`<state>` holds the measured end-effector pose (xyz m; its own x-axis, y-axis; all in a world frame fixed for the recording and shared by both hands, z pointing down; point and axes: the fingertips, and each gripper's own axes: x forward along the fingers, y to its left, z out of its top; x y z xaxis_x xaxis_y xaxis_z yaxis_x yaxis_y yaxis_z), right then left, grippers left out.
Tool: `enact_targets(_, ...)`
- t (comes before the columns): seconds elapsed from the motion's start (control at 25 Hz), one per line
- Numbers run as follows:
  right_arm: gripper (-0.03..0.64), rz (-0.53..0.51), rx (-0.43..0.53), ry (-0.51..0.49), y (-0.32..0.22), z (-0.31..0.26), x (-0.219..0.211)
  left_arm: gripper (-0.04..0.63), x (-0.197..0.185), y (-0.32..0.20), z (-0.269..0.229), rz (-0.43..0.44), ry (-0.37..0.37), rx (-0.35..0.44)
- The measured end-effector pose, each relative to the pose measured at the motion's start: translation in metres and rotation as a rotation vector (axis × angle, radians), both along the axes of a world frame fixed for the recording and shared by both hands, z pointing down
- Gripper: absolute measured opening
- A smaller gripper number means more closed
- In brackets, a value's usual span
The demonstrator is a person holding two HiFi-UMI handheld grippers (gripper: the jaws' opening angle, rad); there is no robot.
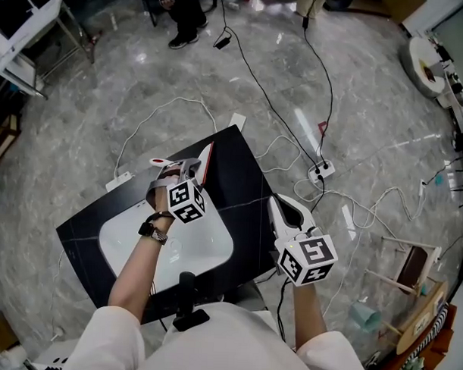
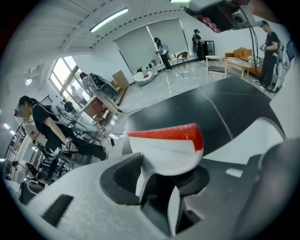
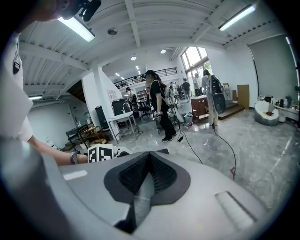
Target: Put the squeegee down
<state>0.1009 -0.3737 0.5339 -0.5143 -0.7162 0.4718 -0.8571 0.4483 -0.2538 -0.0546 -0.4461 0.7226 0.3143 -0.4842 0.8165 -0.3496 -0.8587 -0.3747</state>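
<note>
Squeegee standing between the parted jaws of the left gripper, pads apart and not seeming to pinch the white handle. Red-edged blade just beyond the fingertips, long axis across the jaw line, at the far edge of the black counter, beyond the white sink. Contact with the counter not clear. Left gripper plainly the nearer, right at the tool. Right gripper well apart to the right, over the counter's right edge, jaws clamped together on nothing. Likely next move: a straight draw back along the handle, away from the blade. Count: one squeegee, two grippers, one counter, one sink.
</note>
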Motion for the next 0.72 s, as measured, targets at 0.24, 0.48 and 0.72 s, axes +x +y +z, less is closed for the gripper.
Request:
enact_targets(0.24,0.006,0.004,-0.006,-0.001,-0.001,0.002,0.003,0.213,0.006,0.006,0.002,0.018,0.024,-0.048)
enact_targets(0.48,0.006,0.011,-0.013,-0.004,0.0,0.003,0.007,0.269,0.011,0.015,0.002,0.038,0.063,-0.14)
enact_targets(0.72,0.006,0.015,-0.012,-0.007,0.003,0.002,0.009,0.324,0.015,0.021,0.002,0.043,0.078,-0.164)
